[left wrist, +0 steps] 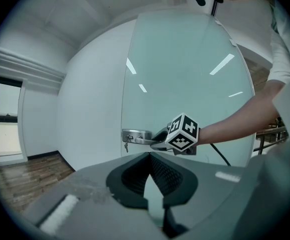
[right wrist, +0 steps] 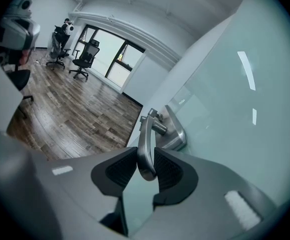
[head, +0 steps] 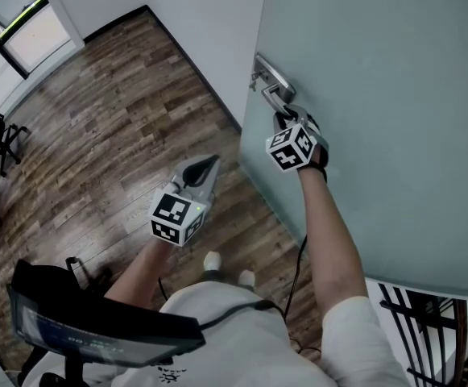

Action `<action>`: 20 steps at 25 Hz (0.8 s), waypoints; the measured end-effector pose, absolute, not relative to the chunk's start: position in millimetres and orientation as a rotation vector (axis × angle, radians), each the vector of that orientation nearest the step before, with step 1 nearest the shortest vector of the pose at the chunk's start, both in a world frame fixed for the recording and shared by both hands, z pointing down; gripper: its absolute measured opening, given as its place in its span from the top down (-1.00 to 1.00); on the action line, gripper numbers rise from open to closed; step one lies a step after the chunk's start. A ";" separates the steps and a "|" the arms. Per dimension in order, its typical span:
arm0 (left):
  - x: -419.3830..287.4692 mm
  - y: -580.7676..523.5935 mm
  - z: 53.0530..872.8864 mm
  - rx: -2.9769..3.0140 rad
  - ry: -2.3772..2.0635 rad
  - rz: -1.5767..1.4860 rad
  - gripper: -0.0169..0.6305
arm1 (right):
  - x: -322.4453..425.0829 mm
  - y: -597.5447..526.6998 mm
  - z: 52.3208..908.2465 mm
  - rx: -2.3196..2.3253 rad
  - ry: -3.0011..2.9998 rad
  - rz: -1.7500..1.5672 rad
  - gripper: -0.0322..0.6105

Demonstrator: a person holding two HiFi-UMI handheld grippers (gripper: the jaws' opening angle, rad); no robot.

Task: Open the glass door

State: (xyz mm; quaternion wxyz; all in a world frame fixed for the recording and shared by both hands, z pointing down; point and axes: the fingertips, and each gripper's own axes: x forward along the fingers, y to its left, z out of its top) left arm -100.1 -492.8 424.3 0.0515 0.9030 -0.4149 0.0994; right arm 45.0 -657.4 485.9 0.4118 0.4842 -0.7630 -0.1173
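The frosted glass door [head: 395, 95] fills the right of the head view, with a metal lever handle [head: 275, 83] on a plate near its left edge. My right gripper [head: 286, 119] is at the lever's free end. In the right gripper view the lever [right wrist: 145, 144] passes between the ribbed pads, which close on both of its sides, so the right gripper [right wrist: 145, 170] is shut on it. My left gripper [head: 205, 168] hangs lower and left of the door over the floor, shut and empty. The left gripper [left wrist: 148, 156] points toward the door [left wrist: 184, 74] and the handle [left wrist: 137, 139].
A white wall [head: 209, 31] meets the door's left edge. Wooden flooring [head: 97, 127] spreads to the left. Office chairs [right wrist: 85, 59] stand by far windows [right wrist: 115, 59]. A black railing [head: 427, 337] shows at the lower right, and a black chair back [head: 97, 321] sits close at the lower left.
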 end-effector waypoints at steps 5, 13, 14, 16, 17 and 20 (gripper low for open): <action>-98.9 -488.9 419.3 2.751 -1.262 0.285 0.94 | 52.6 -642.1 485.2 1.189 -1.936 -0.263 0.42; -75.5 -457.1 412.1 2.782 -1.223 0.264 0.94 | 71.0 -564.6 453.5 1.354 -2.197 -0.071 0.42; -70.7 -449.4 411.0 2.789 -1.215 0.258 0.93 | 72.0 -549.1 447.8 1.372 -2.240 -0.045 0.43; -63.6 -438.2 405.1 2.805 -1.199 0.239 0.94 | 71.5 -521.4 436.7 1.399 -2.324 -0.004 0.54; -61.4 -433.6 400.6 2.812 -1.193 0.227 0.93 | 70.0 -507.7 430.4 1.411 -2.367 0.015 0.60; -57.3 -420.6 385.9 2.831 -1.186 0.184 0.93 | 62.9 -466.3 413.2 1.435 -2.479 0.065 0.70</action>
